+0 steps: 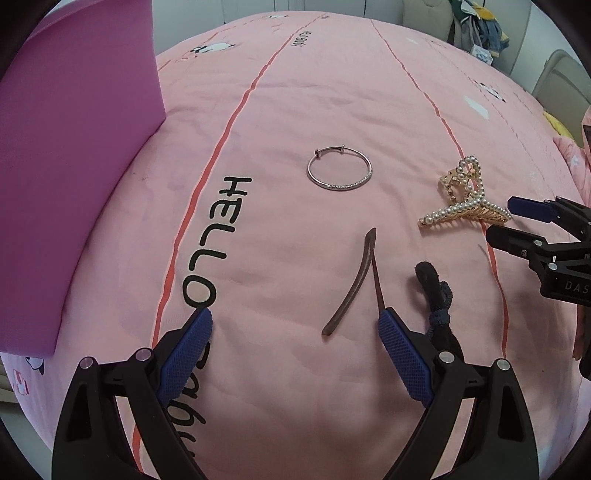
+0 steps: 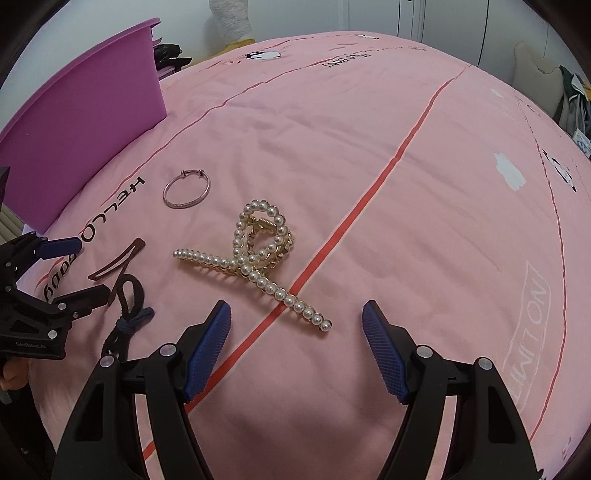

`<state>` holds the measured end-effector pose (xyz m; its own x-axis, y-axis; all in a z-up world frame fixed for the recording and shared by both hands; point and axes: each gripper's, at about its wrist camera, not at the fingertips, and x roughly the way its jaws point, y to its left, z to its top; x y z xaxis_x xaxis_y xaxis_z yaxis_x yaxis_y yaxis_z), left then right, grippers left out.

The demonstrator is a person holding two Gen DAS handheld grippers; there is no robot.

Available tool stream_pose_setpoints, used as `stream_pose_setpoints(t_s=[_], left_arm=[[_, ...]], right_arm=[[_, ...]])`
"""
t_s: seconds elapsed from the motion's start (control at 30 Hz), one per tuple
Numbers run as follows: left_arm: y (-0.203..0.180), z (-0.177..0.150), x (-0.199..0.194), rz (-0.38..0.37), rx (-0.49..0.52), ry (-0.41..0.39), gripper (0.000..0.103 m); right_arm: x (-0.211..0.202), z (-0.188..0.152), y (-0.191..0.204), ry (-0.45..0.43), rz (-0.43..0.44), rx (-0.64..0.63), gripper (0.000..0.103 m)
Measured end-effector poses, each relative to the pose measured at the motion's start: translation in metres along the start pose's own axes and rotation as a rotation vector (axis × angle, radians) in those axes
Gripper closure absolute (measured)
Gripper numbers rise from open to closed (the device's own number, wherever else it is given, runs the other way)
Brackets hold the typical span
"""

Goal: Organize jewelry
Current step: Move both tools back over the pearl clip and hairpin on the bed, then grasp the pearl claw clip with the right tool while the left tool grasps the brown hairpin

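On a pink bedspread lie a silver bangle point(image 1: 340, 170) point(image 2: 187, 189), a pearl-and-gold claw clip point(image 1: 463, 199) point(image 2: 260, 254), a brown hair clip point(image 1: 354, 284) point(image 2: 117, 264) and a black hair tie point(image 1: 436, 295) point(image 2: 125, 310). My left gripper point(image 1: 295, 332) hangs open low over the brown hair clip, with the clip's lower end between its blue pads. The hair tie sits just outside its right finger. My right gripper point(image 2: 296, 325) is open just short of the pearl clip's near end, nothing between its fingers. Each gripper shows at the edge of the other's view.
A purple plastic bin point(image 1: 74, 155) point(image 2: 85, 122) stands on the bed at the left. Black "HELLO" lettering point(image 1: 218, 240) runs beside the left gripper. Clothes hang at the far right point(image 1: 476, 29), and white cabinet doors point(image 2: 443, 22) stand behind the bed.
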<state>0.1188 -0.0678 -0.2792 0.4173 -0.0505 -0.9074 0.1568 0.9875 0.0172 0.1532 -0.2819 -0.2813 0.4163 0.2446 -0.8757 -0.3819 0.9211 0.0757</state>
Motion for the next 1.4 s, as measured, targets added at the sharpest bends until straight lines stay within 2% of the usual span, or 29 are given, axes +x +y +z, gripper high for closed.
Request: stream_pose_setpoints(t_s=[0.23, 0.5, 0.53, 0.67, 0.77, 0.87, 0.93, 1.0, 1.2, 1.4], left_arm=[[-0.002, 0.001, 0.006, 0.002, -0.002, 0.000, 0.013], [-0.005, 0.004, 0.016, 0.001, -0.019, -0.018, 0.014], [-0.005, 0.004, 0.017, 0.001, -0.019, -0.020, 0.015], [-0.008, 0.004, 0.017, -0.003, -0.007, -0.041, 0.022], [-0.013, 0.006, 0.014, -0.008, 0.012, -0.058, 0.037], [-0.015, 0.008, 0.011, -0.015, 0.027, -0.066, 0.057], [-0.016, 0.009, 0.009, -0.027, 0.037, -0.071, 0.083], [-0.018, 0.011, 0.007, -0.025, 0.049, -0.071, 0.095], [-0.012, 0.011, -0.002, -0.057, 0.039, -0.075, 0.101], [-0.009, 0.005, -0.023, -0.099, 0.046, -0.091, 0.101]], right_arm=[[0.006, 0.010, 0.002, 0.000, 0.007, -0.034, 0.033], [0.025, 0.018, 0.021, 0.019, -0.022, -0.136, 0.033], [0.026, 0.017, 0.023, 0.015, -0.026, -0.144, 0.035], [0.027, 0.018, 0.027, 0.003, -0.016, -0.159, 0.052], [0.027, 0.017, 0.033, 0.002, -0.017, -0.184, 0.064], [0.026, 0.017, 0.036, 0.005, -0.014, -0.182, 0.070], [0.025, 0.017, 0.037, 0.007, -0.018, -0.177, 0.075], [0.025, 0.017, 0.038, 0.008, -0.024, -0.167, 0.075], [0.017, 0.009, 0.040, 0.003, -0.014, -0.099, 0.076], [-0.003, -0.005, 0.042, -0.027, 0.003, -0.005, 0.076]])
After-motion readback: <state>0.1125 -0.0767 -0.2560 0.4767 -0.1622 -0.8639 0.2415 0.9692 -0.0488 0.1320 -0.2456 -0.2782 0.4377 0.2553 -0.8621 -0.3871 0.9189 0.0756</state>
